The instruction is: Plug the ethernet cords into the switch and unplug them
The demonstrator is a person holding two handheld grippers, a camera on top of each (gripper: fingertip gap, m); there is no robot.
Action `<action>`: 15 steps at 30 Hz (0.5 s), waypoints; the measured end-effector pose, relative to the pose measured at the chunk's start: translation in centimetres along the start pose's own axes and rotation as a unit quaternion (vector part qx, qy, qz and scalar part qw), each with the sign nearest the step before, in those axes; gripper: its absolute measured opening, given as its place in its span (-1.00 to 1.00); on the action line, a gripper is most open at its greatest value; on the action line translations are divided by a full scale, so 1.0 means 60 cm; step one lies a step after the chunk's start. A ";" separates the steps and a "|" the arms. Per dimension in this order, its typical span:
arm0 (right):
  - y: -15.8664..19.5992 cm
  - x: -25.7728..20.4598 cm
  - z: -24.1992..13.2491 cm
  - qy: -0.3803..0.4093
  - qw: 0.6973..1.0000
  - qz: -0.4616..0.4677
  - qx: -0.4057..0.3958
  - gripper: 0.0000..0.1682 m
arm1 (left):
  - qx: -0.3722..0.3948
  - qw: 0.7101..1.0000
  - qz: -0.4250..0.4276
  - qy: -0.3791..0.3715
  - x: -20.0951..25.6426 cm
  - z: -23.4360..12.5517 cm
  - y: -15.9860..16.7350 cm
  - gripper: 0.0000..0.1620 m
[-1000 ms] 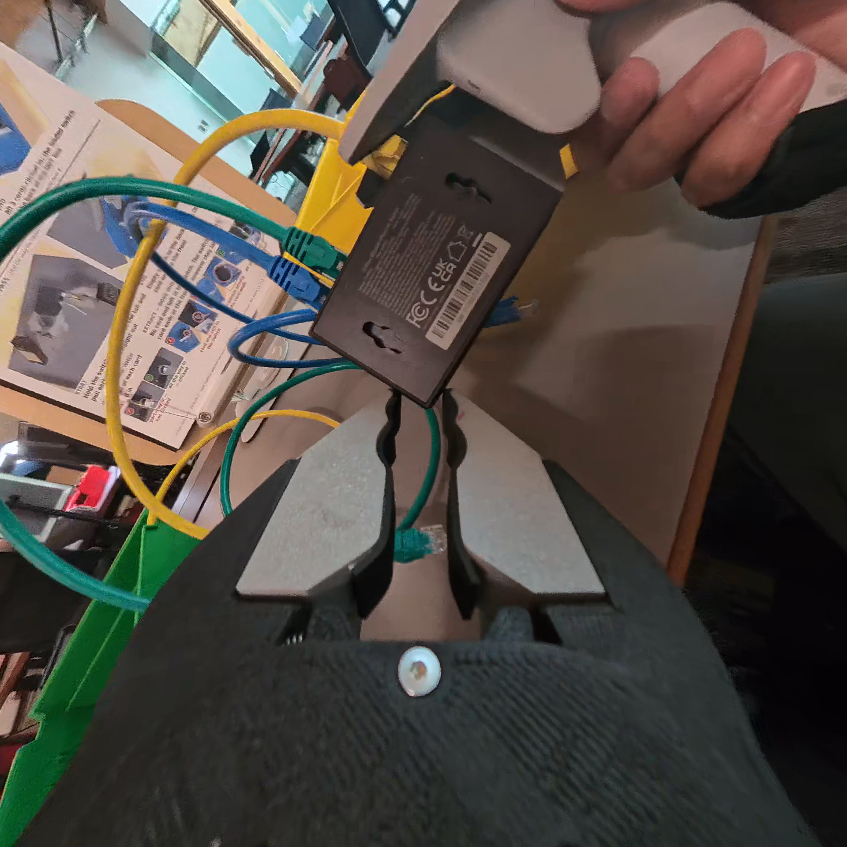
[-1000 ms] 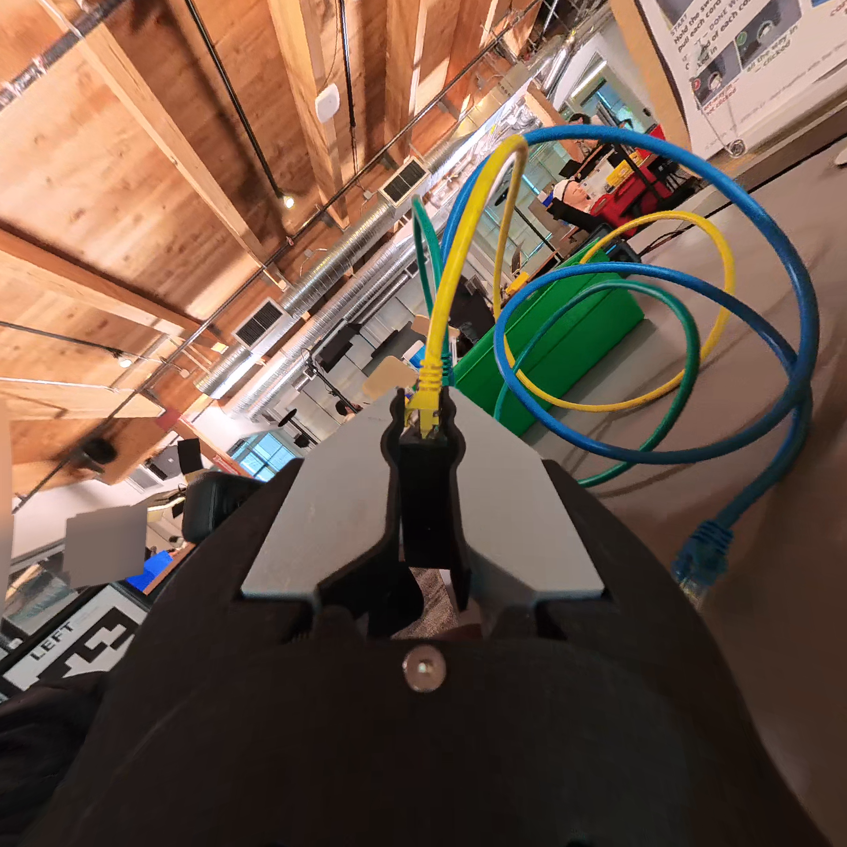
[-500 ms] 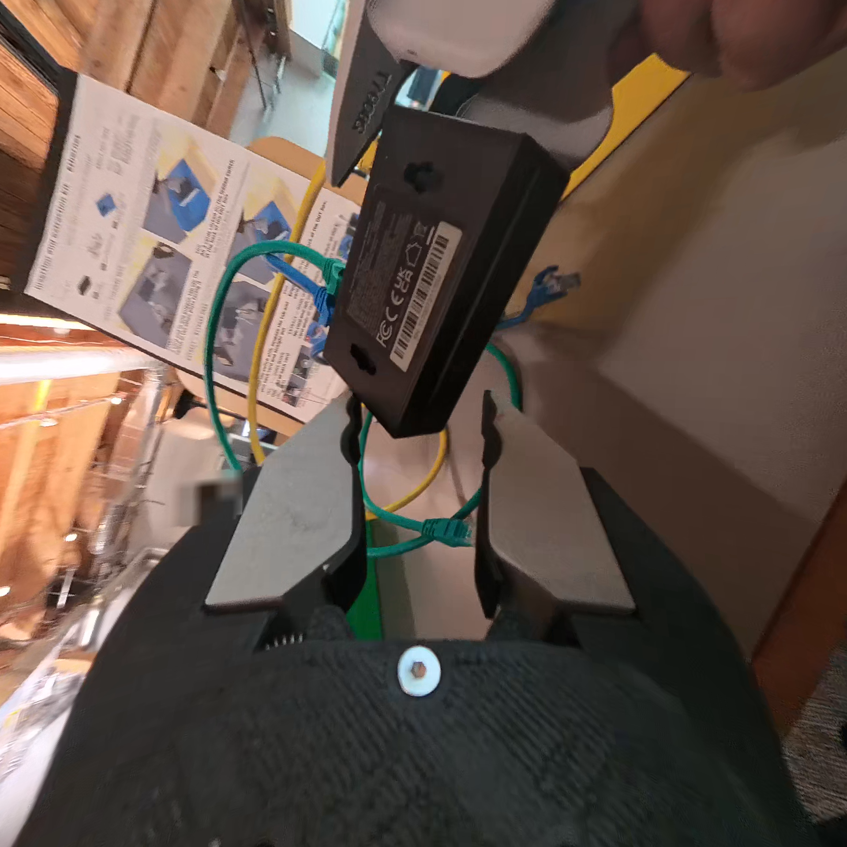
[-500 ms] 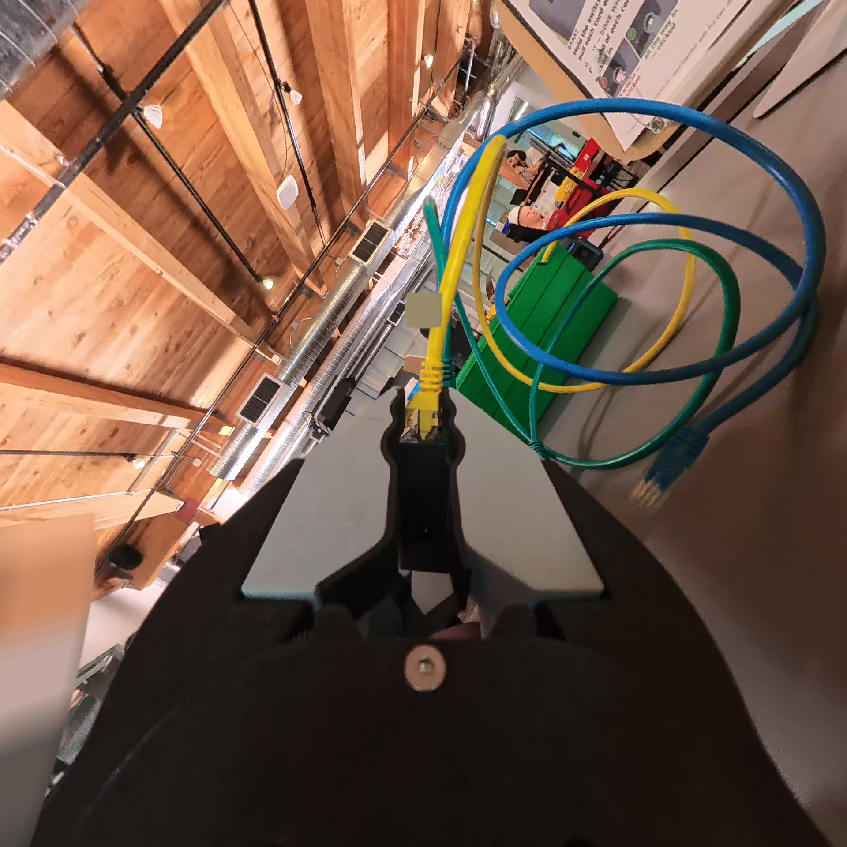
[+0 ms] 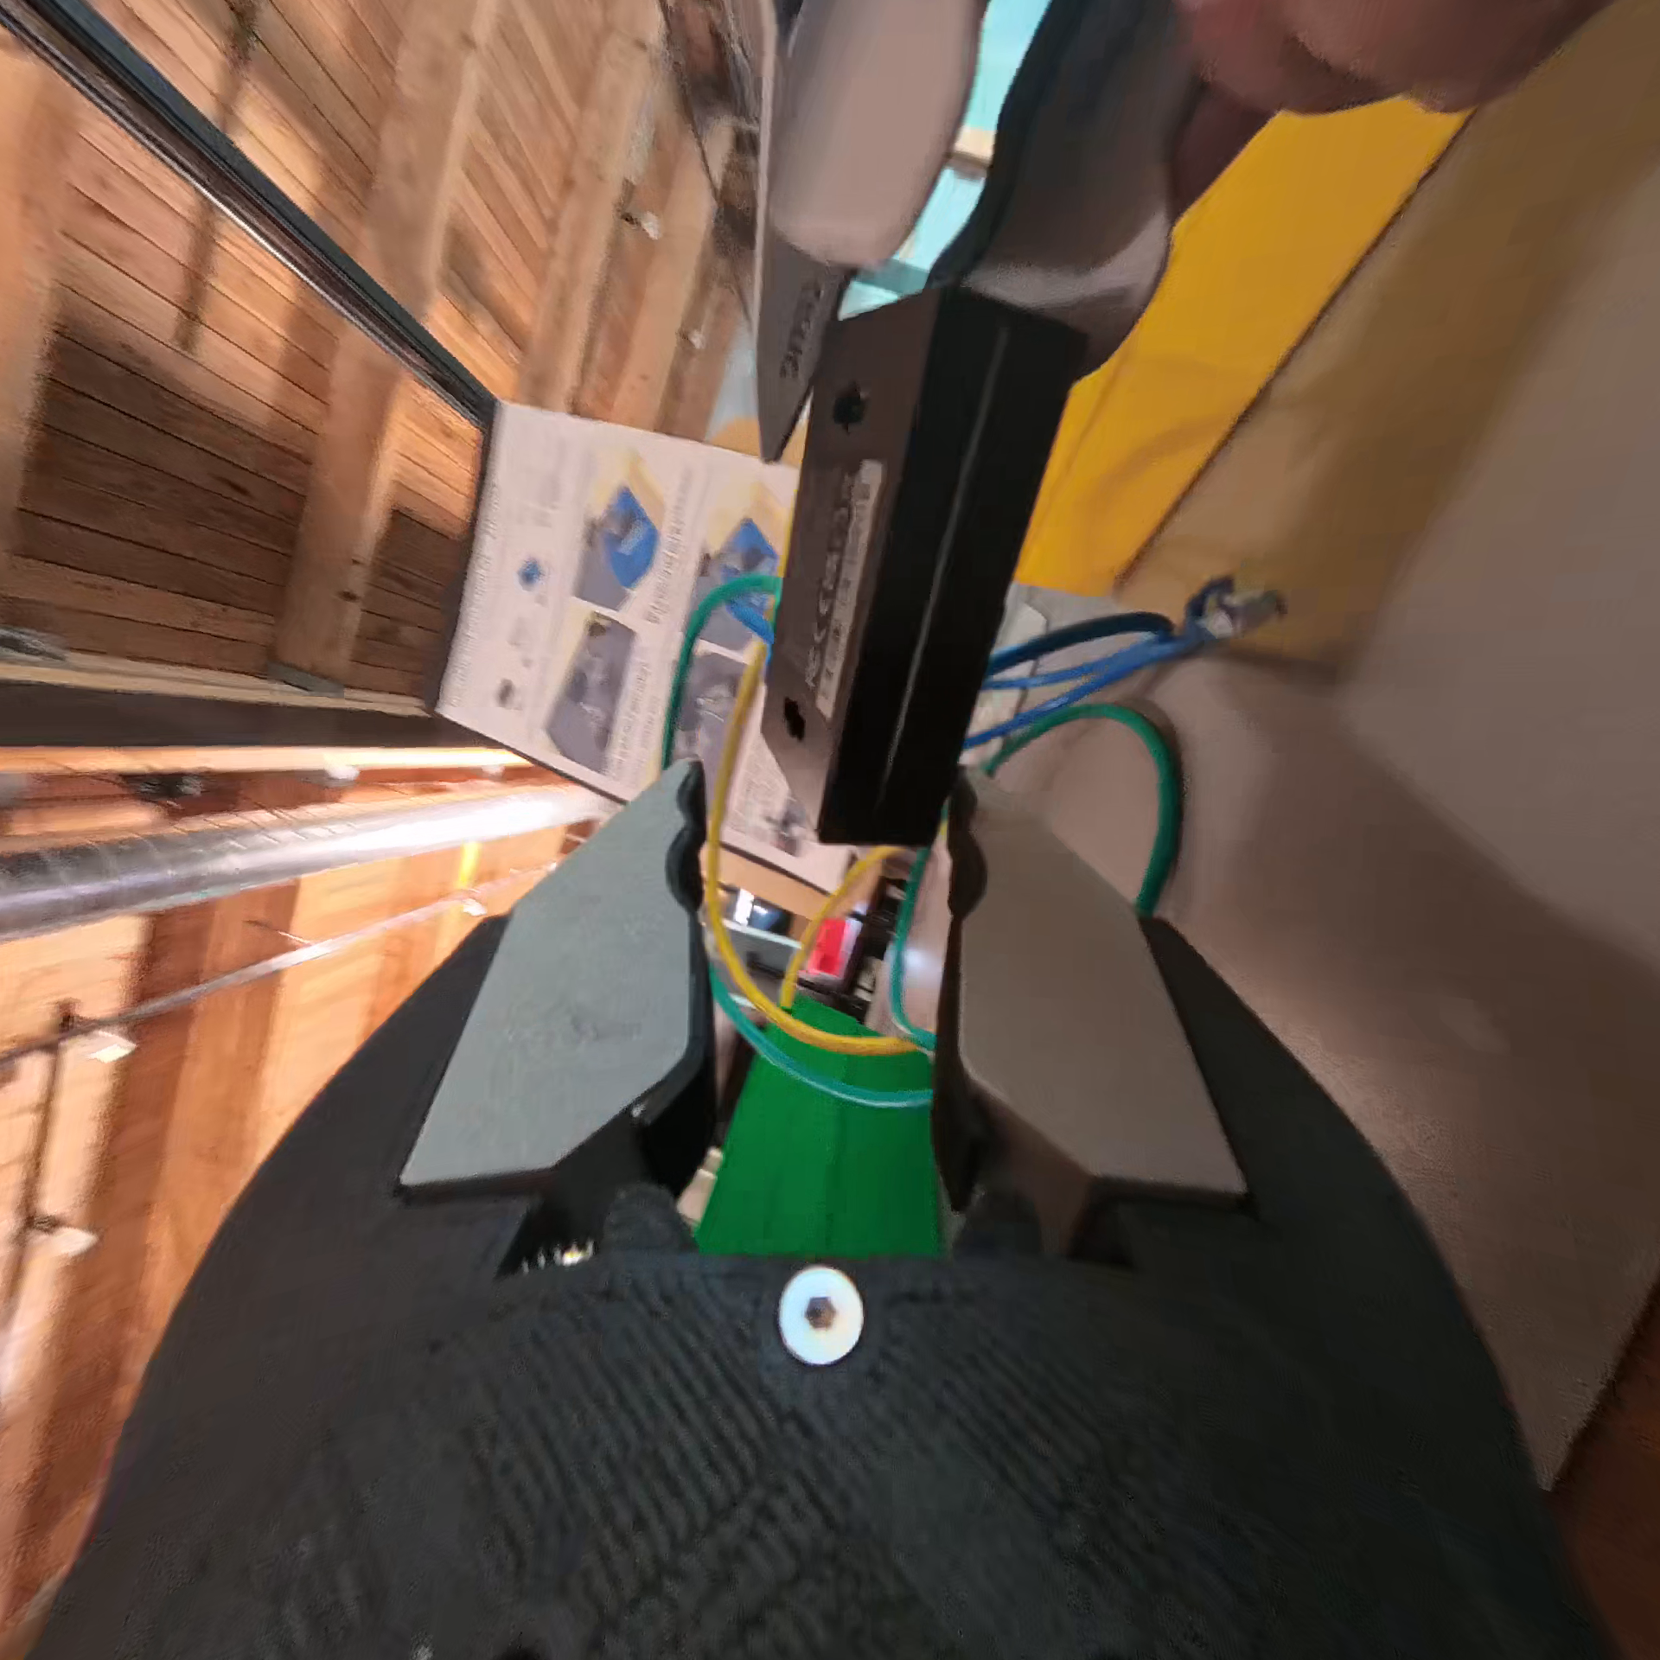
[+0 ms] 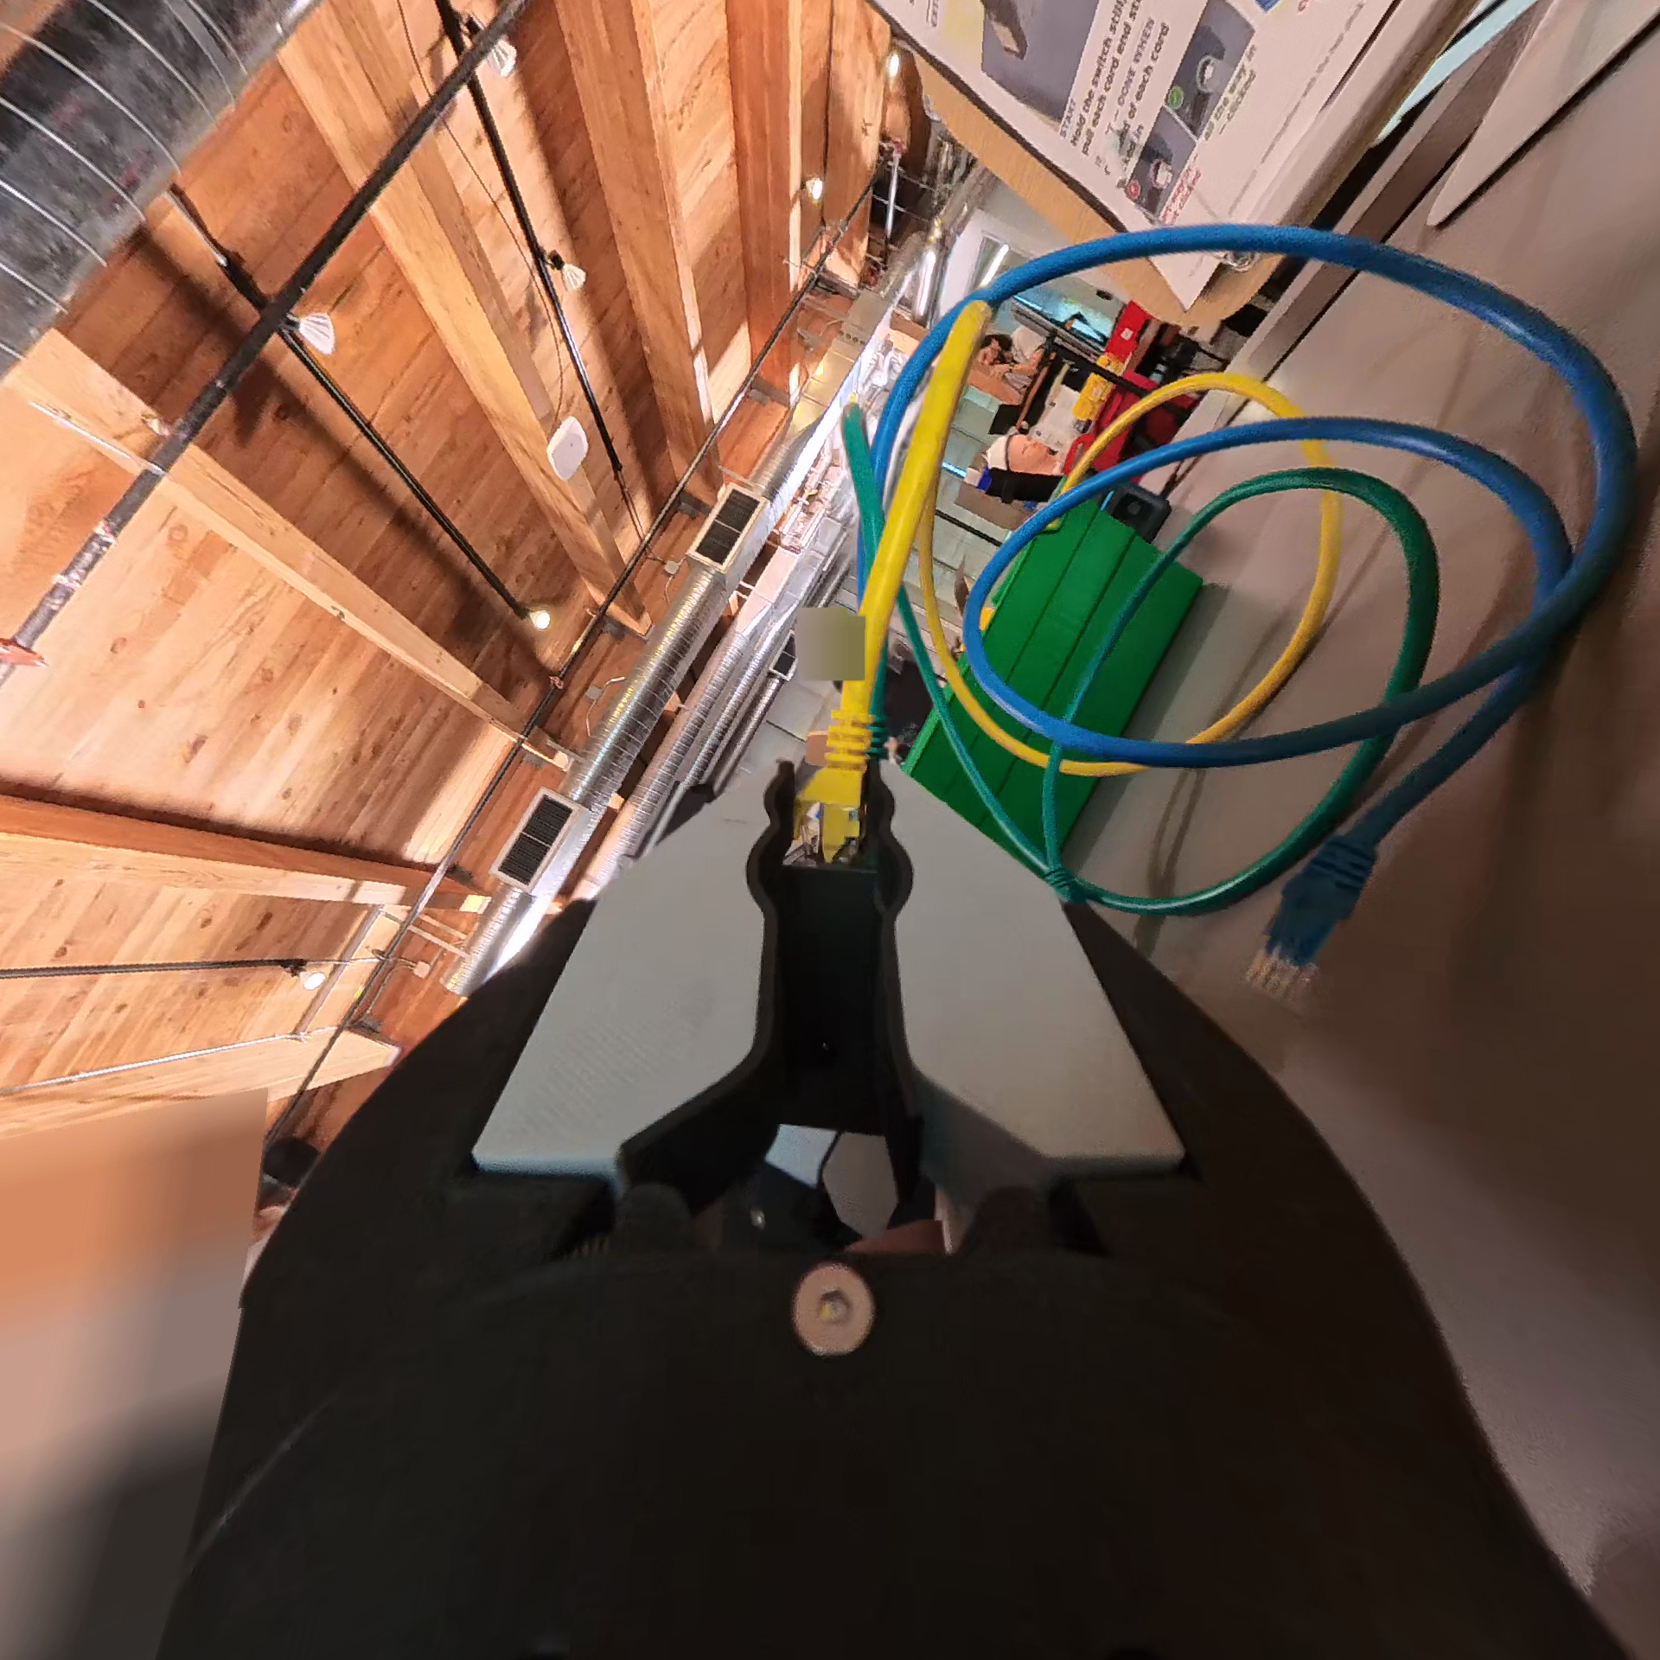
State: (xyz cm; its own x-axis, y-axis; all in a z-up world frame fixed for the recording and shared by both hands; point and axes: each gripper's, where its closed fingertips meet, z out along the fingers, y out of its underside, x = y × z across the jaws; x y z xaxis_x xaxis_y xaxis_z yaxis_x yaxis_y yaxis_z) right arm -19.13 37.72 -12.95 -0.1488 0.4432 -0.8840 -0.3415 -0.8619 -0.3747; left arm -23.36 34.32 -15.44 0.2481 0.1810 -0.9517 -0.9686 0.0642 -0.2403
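Note:
The black switch (image 5: 907,584) hangs edge-on in the left wrist view, held at its top end by my right gripper (image 5: 934,314). My left gripper (image 5: 822,826) is open, and the switch's lower end sits just between its fingertips, not clamped. In the right wrist view my right gripper (image 6: 831,790) is shut on the switch (image 6: 822,979). A yellow cord's plug (image 6: 844,763) sits in the switch's far end. A green cord (image 6: 1401,719) and a blue cord (image 6: 1527,503) loop over the table. A loose blue plug (image 6: 1320,889) lies on the table.
A green bin (image 6: 1051,647) stands on the brown table (image 5: 1392,898), and a yellow bin (image 5: 1213,314) is behind the switch. An instruction poster (image 5: 575,584) stands at the table's back. A person's hand (image 5: 1302,54) holds the right gripper. A loose blue plug (image 5: 1213,611) shows. Some 7 cm of space lies between my two pairs of fingers.
My left gripper's jaws have opened wider and it has rolled, so the switch now shows edge-on between its tips. The right gripper keeps its hold and has tilted a little.

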 end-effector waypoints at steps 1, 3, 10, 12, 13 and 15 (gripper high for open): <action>0.000 -0.001 0.000 -0.003 1.000 0.005 -0.001 -0.85 | 0.016 1.000 0.019 -0.010 0.001 -0.004 -0.010 -0.42; 0.006 0.000 0.003 -0.002 1.000 0.008 -0.010 -0.85 | 0.040 0.998 0.045 -0.016 0.011 -0.009 -0.029 -0.49; 0.055 -0.005 0.023 -0.028 0.997 0.016 -0.077 -0.84 | 0.063 0.997 0.043 0.010 0.016 -0.017 -0.046 -0.59; 0.056 -0.015 0.024 -0.051 0.994 0.004 -0.102 -0.81 | 0.079 0.997 0.010 0.020 -0.005 -0.022 -0.040 -0.68; 0.056 -0.022 0.024 -0.062 0.991 -0.005 -0.116 -0.81 | 0.082 0.996 -0.011 0.029 -0.015 -0.021 -0.035 -0.68; 0.053 -0.034 0.022 -0.072 0.987 -0.044 -0.138 -0.79 | 0.082 0.993 -0.063 0.048 -0.039 -0.018 -0.016 -0.68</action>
State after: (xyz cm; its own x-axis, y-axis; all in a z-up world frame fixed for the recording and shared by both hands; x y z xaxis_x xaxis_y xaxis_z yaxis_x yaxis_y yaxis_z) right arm -21.17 34.41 -11.96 -0.2672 0.5324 -0.8032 -0.0955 -0.8441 -0.5277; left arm -23.03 32.78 -13.20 0.3567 0.0676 -0.9318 -0.9120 0.2413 -0.3316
